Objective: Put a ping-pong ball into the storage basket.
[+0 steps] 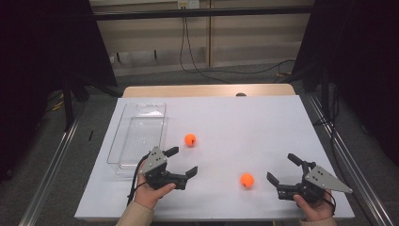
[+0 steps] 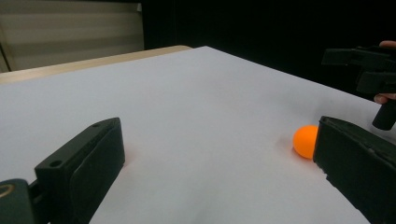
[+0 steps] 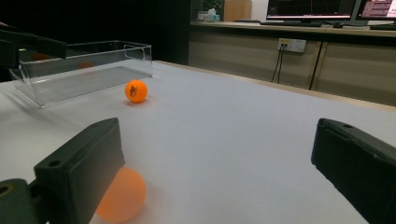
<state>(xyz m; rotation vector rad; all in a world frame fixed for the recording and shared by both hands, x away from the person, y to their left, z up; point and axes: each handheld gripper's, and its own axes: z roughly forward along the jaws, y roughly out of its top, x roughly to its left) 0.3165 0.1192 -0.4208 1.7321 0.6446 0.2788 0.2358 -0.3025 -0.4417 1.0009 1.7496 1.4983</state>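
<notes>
White table (image 1: 226, 117), clear plastic bin (image 1: 139, 132) at 10 o'clock, both grippers gaping wide, holding nothing. 2 orange ping-pong balls: 1 (image 1: 190, 139) mid-table, 1 (image 1: 247, 180) at 9 o'clock off the right gripper (image 1: 282, 170). Light, slick, rolls easily, so I'd pinch across its middle. Right gripper view shows the far ball's printed mark (image 3: 136, 91); left gripper (image 1: 183, 162) view doesn't.

Far ball (image 1: 190, 139) right of tray (image 1: 123, 159); near ball (image 1: 246, 180) apart.

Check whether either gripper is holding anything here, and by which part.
Nothing is held. The left gripper and right gripper are both open, and the two orange balls lie free on the table.
</notes>
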